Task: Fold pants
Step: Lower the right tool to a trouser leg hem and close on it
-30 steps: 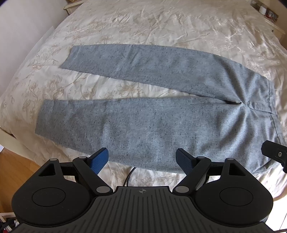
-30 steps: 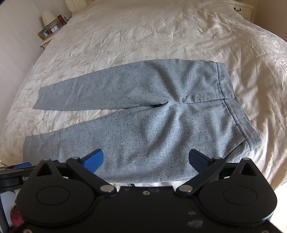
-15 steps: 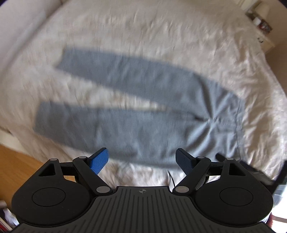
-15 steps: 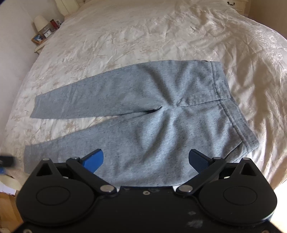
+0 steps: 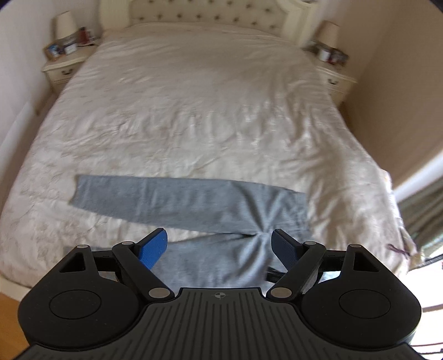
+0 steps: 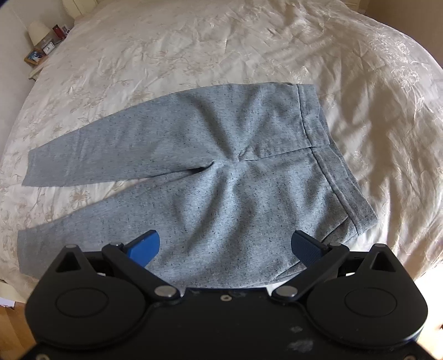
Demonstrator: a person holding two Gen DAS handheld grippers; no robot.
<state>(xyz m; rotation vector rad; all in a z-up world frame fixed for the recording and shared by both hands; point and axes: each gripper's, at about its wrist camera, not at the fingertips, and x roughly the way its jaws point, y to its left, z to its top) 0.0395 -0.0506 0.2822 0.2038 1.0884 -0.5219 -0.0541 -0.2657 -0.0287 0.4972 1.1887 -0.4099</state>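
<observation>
Grey speckled pants [image 6: 221, 171] lie flat on the bed, legs spread to the left, waistband [image 6: 326, 155] to the right. In the left wrist view the pants [image 5: 193, 205] are blurred and lie near the bed's front edge. My left gripper [image 5: 218, 246] is open and empty, held high above the pants near the crotch. My right gripper [image 6: 224, 246] is open and empty, above the near leg's hip area. Neither touches the fabric.
The pants lie on a cream floral bedspread [image 5: 193, 110]. Nightstands with lamps stand at the back left [image 5: 63, 58] and back right [image 5: 332, 66] beside a tufted headboard [image 5: 207, 13]. Wood floor [image 6: 8, 326] shows past the bed's near edge.
My left gripper has pulled back and tilted up, so the whole bed and headboard now show and the pants look smaller. My right gripper has shifted slightly. Both stay open.
</observation>
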